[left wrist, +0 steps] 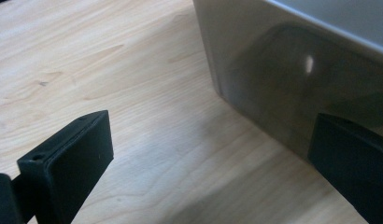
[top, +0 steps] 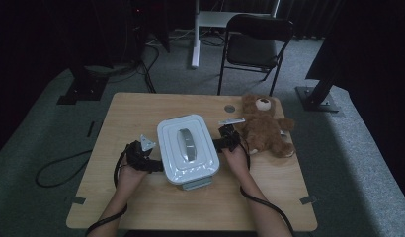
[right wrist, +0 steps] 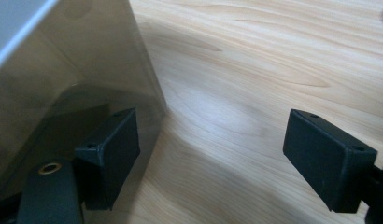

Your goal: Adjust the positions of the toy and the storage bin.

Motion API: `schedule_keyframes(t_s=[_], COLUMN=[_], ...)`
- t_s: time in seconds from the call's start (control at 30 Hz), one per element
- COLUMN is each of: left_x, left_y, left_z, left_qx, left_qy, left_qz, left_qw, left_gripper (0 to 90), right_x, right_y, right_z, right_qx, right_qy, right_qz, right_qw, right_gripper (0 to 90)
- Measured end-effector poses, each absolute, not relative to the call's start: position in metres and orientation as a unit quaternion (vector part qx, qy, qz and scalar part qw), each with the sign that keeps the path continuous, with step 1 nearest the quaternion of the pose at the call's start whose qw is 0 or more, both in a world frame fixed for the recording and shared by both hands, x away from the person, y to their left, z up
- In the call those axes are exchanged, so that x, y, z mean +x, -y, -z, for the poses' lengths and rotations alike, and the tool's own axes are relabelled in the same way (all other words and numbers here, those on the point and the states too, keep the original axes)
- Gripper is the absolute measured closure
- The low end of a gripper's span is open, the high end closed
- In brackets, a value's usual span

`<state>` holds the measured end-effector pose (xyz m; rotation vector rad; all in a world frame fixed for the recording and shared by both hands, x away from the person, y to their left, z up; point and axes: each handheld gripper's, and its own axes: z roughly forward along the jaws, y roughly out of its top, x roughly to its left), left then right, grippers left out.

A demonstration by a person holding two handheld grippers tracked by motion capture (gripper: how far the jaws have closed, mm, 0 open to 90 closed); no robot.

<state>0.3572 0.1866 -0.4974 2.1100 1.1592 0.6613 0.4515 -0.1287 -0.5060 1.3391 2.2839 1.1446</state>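
A white lidded container (top: pixel 186 148) with a grey handle on top stands in the middle of the wooden table (top: pixel 136 111). My left gripper (top: pixel 155 166) is low at the container's left side and my right gripper (top: pixel 218 144) at its right side. In the left gripper view the left gripper (left wrist: pixel 213 168) is open, one jaw over bare wood and the other close against the shiny container wall (left wrist: pixel 283 79). In the right gripper view the right gripper (right wrist: pixel 220 156) is open too, with its left jaw next to the wall (right wrist: pixel 73 70). Neither holds anything.
A brown teddy bear (top: pixel 263 126) lies just right of my right gripper. A small grey disc (top: pixel 229 108) sits near the table's far edge. A grey latch (top: pixel 196 183) juts from the container's near side. A black folding chair (top: pixel 255 44) stands beyond the table.
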Motion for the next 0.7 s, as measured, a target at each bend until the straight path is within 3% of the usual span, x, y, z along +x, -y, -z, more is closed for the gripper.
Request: schedule_keyframes(t_s=[0.07, 0.2, 0.43, 0.7], left_x=[0.356, 0.354, 0.350, 0.343], left_y=[-0.188, -0.190, -0.188, -0.187], left_z=[0.496, 0.495, 0.496, 0.496], left_qx=[0.800, 0.802, 0.803, 0.804], left_qy=[-0.441, -0.438, -0.435, -0.430], left_qz=[-0.247, -0.242, -0.231, -0.228], left_qw=[0.322, 0.327, 0.335, 0.342], left_gripper=[0.9, 0.9, 0.9, 0.9], right_x=[0.447, 0.440, 0.438, 0.423], right_y=[0.129, 0.125, 0.147, 0.170], right_z=[0.499, 0.483, 0.464, 0.452], right_qx=[0.470, 0.457, 0.479, 0.467], right_qy=[-0.783, -0.790, -0.768, -0.767], right_qz=[-0.383, -0.336, -0.348, -0.378], right_qw=[0.143, 0.234, 0.244, 0.226], right_gripper=[17.1, 16.8, 16.1, 16.0])
